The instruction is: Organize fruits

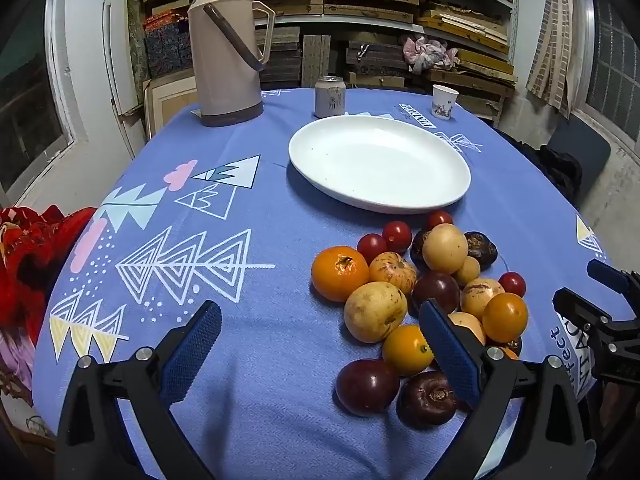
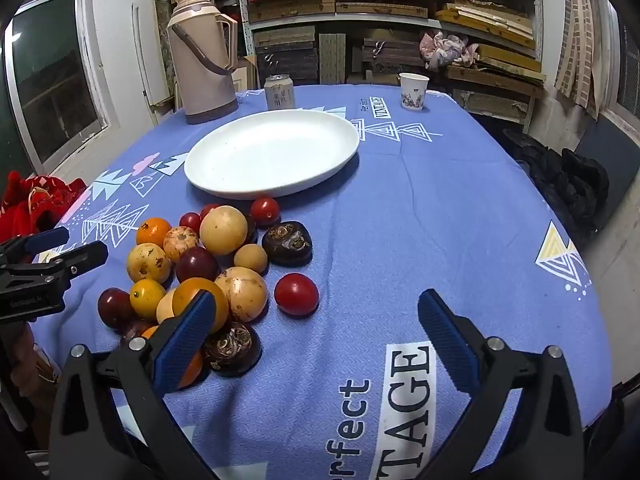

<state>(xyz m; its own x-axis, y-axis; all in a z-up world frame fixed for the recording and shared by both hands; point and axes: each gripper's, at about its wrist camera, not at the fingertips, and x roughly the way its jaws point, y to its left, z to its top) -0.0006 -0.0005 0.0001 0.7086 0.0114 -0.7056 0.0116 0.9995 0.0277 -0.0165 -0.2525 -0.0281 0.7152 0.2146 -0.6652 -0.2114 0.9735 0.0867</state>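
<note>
An orange fruit (image 2: 191, 368) sits half hidden behind the right tool's finger (image 2: 185, 344).

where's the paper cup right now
The paper cup stands upright at the table's far edge, right of the can and beyond the white plate; in the left wrist view it is again far right.

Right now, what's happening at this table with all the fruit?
A person holds a hand-held gripper in each hand over a blue tablecloth. Both the left hand-held gripper and the right hand-held gripper are open and hold nothing. The fruit pile sits loose on the cloth, and the white plate behind it has no fruit on it.
</note>
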